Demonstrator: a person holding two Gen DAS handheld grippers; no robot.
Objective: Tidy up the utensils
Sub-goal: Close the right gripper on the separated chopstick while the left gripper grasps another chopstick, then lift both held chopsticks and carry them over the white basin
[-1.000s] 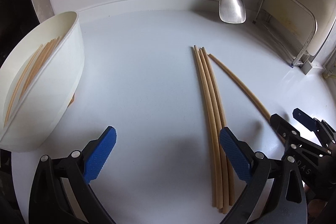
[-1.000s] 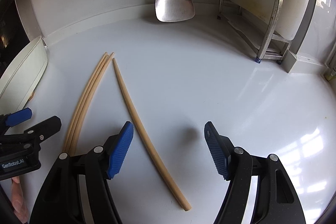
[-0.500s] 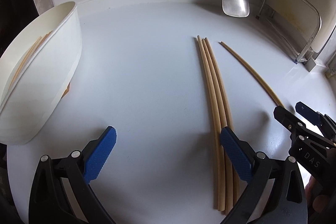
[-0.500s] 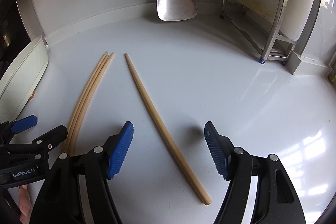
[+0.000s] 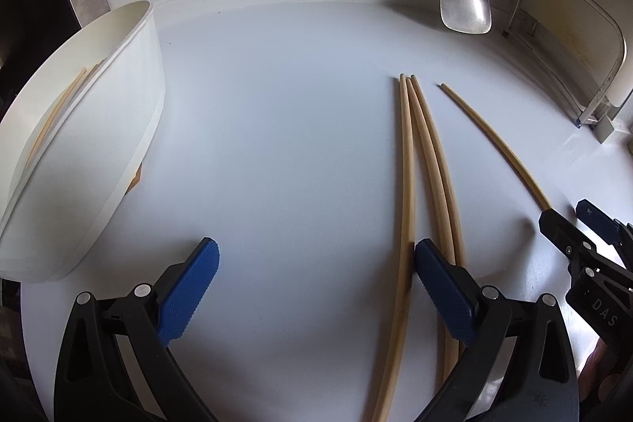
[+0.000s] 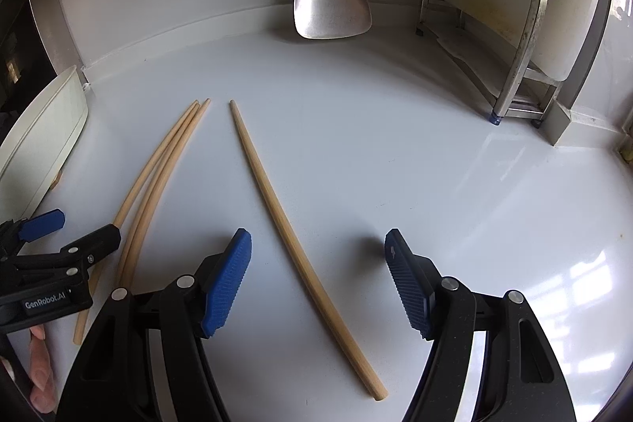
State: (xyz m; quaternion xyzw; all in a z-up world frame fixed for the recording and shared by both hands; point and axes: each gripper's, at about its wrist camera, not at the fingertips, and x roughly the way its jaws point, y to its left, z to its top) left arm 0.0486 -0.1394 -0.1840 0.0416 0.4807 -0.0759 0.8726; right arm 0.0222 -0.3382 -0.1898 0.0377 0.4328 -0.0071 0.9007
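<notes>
The right claw is open, and the single long wooden chopstick lies on the white bench between its jaws, pointing away. The left claw, open too, sits by three more wooden chopsticks.

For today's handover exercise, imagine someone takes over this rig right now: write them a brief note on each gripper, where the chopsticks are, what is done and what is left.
Left gripper: jaws open, holding nothing; its right-hand jaw sits between the chopsticks of the bundle.
Right gripper: jaws open, straddling the single chopstick without touching it.
Things: three bundled chopsticks lie on the white counter, tips together; the single one lies apart to their right. The white bin stands at far left.
Done: some chopsticks are already in the bin.
Left: four chopsticks remain on the counter; probably grip each and move it to the bin.
</notes>
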